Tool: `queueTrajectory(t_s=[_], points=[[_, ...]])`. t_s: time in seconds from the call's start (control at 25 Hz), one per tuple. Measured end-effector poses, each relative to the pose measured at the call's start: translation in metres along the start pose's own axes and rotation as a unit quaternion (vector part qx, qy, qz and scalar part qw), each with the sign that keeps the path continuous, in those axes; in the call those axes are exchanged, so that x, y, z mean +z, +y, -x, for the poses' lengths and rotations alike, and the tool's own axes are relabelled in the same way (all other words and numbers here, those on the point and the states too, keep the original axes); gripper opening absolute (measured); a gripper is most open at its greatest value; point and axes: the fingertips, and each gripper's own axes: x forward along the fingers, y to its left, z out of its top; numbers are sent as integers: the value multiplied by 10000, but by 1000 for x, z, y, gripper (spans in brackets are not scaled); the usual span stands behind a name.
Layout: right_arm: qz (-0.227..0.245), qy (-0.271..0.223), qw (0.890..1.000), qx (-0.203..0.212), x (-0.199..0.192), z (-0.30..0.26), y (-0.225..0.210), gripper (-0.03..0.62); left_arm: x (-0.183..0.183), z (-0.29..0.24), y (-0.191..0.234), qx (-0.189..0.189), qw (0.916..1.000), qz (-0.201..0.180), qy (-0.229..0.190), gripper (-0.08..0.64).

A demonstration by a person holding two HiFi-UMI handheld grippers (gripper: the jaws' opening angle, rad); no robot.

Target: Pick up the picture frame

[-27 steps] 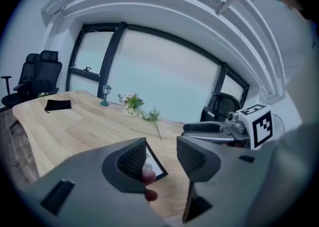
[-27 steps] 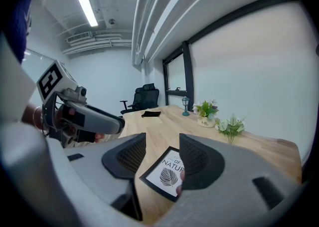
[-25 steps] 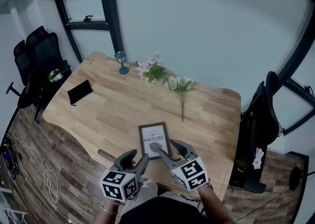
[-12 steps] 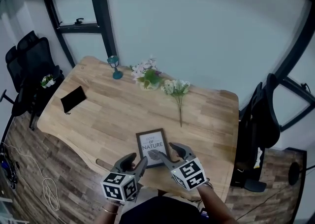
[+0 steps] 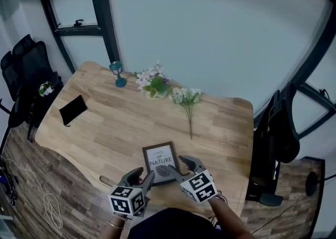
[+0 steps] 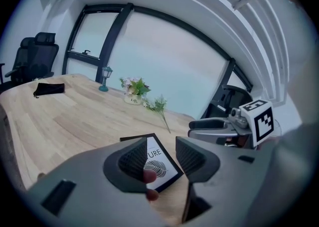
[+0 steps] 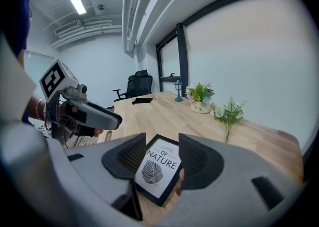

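A black picture frame (image 5: 159,161) with a white leaf print lies flat on the wooden table (image 5: 105,127), near its front edge. My left gripper (image 5: 144,176) hovers at the frame's near left corner. Its jaws are closing, still wide apart, with no pad touching the frame. In the left gripper view the frame (image 6: 160,164) shows in the gap of that gripper (image 6: 162,153), beyond the pads. My right gripper (image 5: 180,167) stands open over the frame's near right corner. The frame (image 7: 158,163) lies below and beyond this gripper (image 7: 162,155) in the right gripper view.
A small pot of flowers (image 5: 152,85), a loose flower sprig (image 5: 186,100) and a teal lantern (image 5: 116,73) stand at the table's far side. A black pouch (image 5: 72,110) lies at the left. Office chairs stand left (image 5: 23,70) and right (image 5: 283,127) of the table.
Both grippers have sunk lower toward the table and the frame's near edge. The head view has shifted, so the frame sits lower in the picture.
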Motion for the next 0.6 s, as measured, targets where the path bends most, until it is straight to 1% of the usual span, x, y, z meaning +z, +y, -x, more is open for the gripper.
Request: queueTrajectory(t_s=[0.36,0.6], points=[[-57,245,9997,-10,-16,-20,-9,186,-7,-18,16,99,9998,115,95,170],[-110,420,9991,-29,-26,-32,-14,186,-17,-27,25,127,9995,182,243,167]])
